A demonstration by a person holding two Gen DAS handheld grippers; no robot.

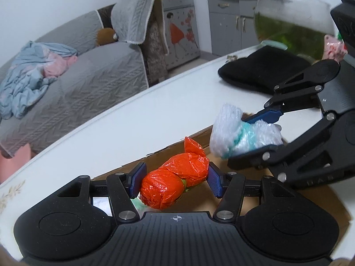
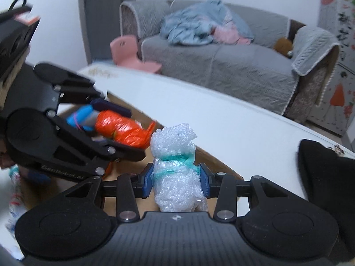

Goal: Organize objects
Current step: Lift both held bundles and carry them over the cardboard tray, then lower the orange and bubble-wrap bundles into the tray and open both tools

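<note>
Between blue pads (image 1: 139, 178), crinkly orange bundle (image 1: 175, 184)

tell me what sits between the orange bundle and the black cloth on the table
In the left wrist view, the white bubble-wrap bundle, clamped in the right gripper, sits between the orange bundle and the black cloth.

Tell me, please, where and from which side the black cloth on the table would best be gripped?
Probably at the black cloth's rounded near end, coming in low from the open white table side. It lies flat and soft there, while the glass bowl stands close behind its far side.
</note>
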